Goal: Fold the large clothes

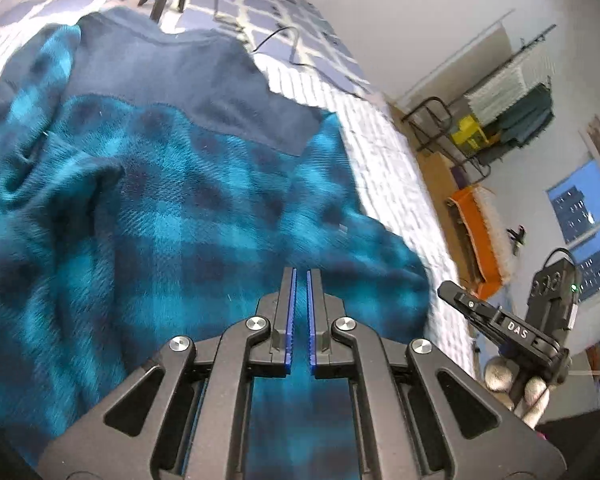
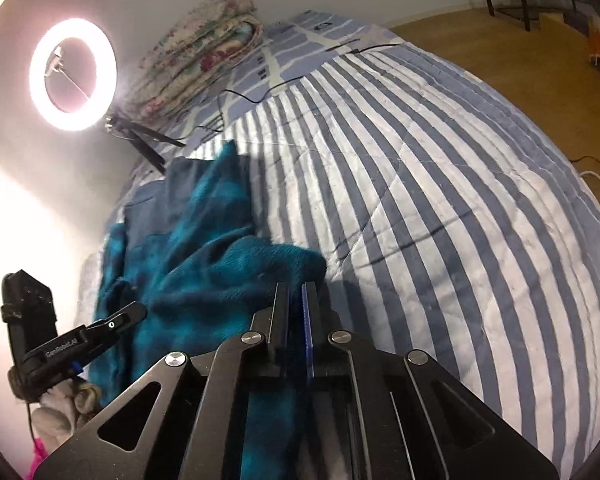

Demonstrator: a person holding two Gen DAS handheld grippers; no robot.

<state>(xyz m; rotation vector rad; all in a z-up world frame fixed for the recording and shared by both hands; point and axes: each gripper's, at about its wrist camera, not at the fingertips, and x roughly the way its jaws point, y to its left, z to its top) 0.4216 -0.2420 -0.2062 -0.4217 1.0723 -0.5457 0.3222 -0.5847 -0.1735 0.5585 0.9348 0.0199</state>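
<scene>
A teal and navy plaid fleece garment (image 1: 172, 200) with a plain navy yoke lies rumpled on the striped bed; it also shows in the right wrist view (image 2: 204, 264). My left gripper (image 1: 301, 276) hovers over its near part with the jaws nearly closed, a narrow gap between the blue pads, nothing clearly pinched. My right gripper (image 2: 296, 292) is at the garment's right edge, jaws close together, with teal cloth running under and between the fingers. Each gripper shows in the other's view: the right one (image 1: 456, 294), the left one (image 2: 134, 312).
The blue and white striped quilt (image 2: 420, 200) covers the bed. A lit ring light on a tripod (image 2: 72, 74) and a folded floral blanket (image 2: 204, 48) stand at the bed's far end, with a black cable (image 2: 252, 98). Wooden floor, a rack and an orange box (image 1: 476, 236) lie beyond the bed.
</scene>
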